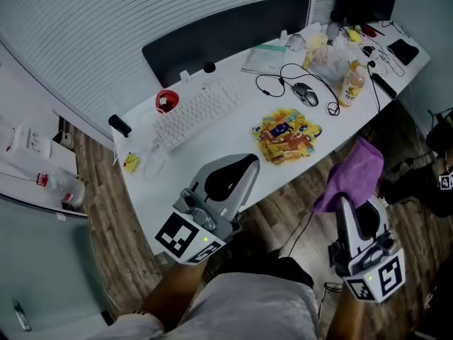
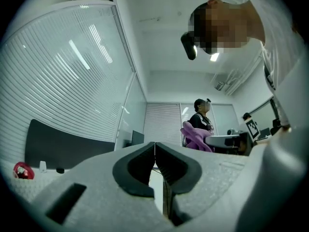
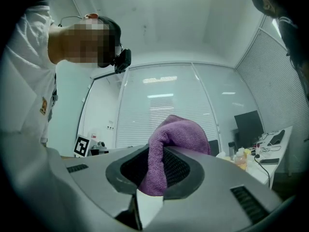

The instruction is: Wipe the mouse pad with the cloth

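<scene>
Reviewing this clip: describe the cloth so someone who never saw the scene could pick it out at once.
Start at the long white desk running across the head view; just off its near edge, lower right, is the right gripper. The cloth is the soft purple bundle pinched in its tongs, the only purple fabric in sight, held over the wood floor rather than lying on the desk.

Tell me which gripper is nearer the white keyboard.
Left. The left gripper hovers over the desk edge, just before the keyboard; the right gripper, gripping the cloth, hangs off the desk.
</scene>
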Demonstrator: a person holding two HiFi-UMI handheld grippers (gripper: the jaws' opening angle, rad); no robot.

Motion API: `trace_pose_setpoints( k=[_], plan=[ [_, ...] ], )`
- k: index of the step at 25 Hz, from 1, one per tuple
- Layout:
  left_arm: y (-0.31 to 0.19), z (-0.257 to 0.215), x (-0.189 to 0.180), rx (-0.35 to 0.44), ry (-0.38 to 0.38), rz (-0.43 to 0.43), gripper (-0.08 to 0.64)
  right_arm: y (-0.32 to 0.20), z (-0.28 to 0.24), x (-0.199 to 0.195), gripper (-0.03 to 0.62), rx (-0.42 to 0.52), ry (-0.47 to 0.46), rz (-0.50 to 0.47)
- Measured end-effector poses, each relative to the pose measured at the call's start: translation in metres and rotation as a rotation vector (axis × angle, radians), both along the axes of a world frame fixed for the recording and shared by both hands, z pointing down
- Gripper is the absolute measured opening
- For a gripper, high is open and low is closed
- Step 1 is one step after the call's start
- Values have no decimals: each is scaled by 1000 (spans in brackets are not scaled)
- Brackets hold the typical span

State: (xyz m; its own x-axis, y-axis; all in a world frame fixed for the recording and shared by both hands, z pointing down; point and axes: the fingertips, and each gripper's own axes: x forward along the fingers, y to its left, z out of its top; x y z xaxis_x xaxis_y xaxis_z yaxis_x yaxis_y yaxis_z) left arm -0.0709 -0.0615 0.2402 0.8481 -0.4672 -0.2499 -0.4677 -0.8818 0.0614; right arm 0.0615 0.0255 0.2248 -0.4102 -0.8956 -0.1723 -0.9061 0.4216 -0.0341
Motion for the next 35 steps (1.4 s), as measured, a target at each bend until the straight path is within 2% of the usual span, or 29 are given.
trace_pose_setpoints(
  k=[9,14,23,30,35],
  plan=[
    [-24,5,8,-7,-12,-5,17,-28,4,6,71,-12,14,-11],
    [-38,12,19,-15,-47,-19,17,-48,12,13,71,-21,11,-41],
    [-70,27,52,-28,-109,-67,17,-91,24,40,71,-41,68,-116],
    [-98,43,75,-47,-169,-132,17,-132,33,60,71,-53,104,-206],
    [-115,72,88,-104,-264,-165,17,-156,44,65,71,-86,142,-279]
  ],
)
